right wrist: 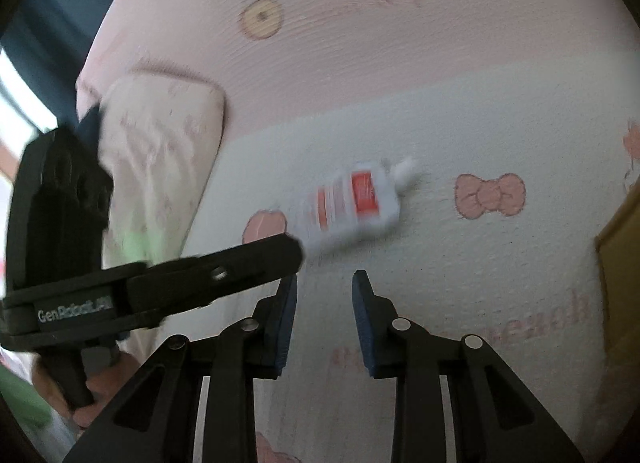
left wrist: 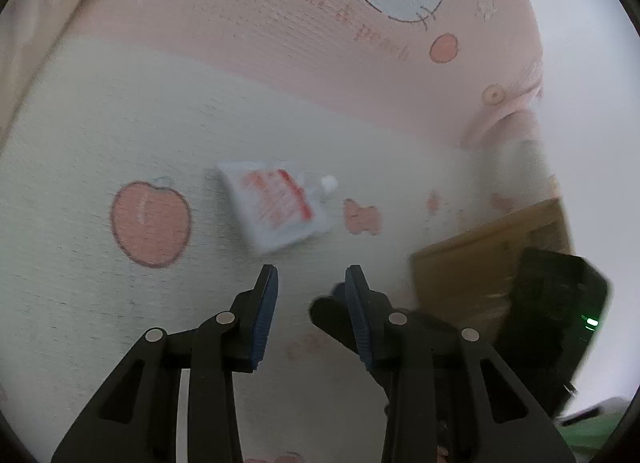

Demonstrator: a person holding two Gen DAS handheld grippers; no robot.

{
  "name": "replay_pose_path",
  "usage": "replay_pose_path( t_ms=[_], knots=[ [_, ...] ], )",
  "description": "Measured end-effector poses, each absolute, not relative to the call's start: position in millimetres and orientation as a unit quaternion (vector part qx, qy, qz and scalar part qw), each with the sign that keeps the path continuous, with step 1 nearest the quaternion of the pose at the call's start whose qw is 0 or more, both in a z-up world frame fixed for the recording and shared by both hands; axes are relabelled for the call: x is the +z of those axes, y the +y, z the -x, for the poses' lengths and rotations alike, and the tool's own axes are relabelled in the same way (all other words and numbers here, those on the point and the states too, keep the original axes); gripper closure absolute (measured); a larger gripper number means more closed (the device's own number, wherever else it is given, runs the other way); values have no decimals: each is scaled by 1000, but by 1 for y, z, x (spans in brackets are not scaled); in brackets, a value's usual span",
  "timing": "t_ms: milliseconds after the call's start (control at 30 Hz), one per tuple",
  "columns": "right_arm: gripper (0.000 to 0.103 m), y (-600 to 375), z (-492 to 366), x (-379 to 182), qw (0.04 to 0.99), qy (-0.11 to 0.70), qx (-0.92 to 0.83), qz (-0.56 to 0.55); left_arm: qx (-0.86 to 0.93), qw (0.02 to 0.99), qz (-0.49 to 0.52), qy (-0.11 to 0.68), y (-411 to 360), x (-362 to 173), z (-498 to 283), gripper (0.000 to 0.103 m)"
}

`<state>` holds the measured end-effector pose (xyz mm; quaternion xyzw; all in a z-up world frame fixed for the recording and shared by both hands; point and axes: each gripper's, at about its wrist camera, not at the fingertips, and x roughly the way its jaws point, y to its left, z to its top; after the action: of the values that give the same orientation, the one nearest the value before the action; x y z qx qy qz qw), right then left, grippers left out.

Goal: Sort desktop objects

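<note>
The white pouch with red print (left wrist: pixel 276 207) lies on the cartoon-print blanket (left wrist: pixel 120 123), just ahead of the left hand-held gripper (left wrist: pixel 312 275), its cap pointing right. Both the left and the right hand-held gripper (right wrist: pixel 325 281) hang open and empty; the left looks nearer.

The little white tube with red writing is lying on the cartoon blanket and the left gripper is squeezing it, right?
Not quite. The small white tube with red print does lie on the pink and cream cartoon blanket, but the left gripper is not squeezing it. The left wrist view shows its jaws open and empty, short of the tube.
</note>
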<state>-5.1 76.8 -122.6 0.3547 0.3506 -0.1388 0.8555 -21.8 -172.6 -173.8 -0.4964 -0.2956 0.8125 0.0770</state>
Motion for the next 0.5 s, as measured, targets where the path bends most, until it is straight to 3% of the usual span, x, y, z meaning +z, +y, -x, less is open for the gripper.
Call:
replay_pose_path(
  t_ms=[100, 233, 300, 333, 433, 500],
  knots=[
    [77, 71, 13, -125, 854, 362, -162, -337, 817, 59, 502, -277, -172, -177, 23, 65],
    [77, 51, 21, -128, 850, 343, -184, -353, 813, 56, 489, -310, -185, -180, 24, 64],
    [77, 40, 20, -129, 848, 338, -188, -362, 814, 47, 482, -321, -193, -183, 29, 58],
    [73, 33, 16, -131, 846, 337, -189, -367, 814, 40, 478, -326, -197, -185, 31, 56],
    [48, 18, 8, -140, 833, 325, -200, -400, 813, 11, 463, -352, -208, -195, 41, 52],
    [47, 10, 5, -147, 826, 315, -194, -425, 803, 0, 455, -385, -219, -205, 46, 52]
  ],
)
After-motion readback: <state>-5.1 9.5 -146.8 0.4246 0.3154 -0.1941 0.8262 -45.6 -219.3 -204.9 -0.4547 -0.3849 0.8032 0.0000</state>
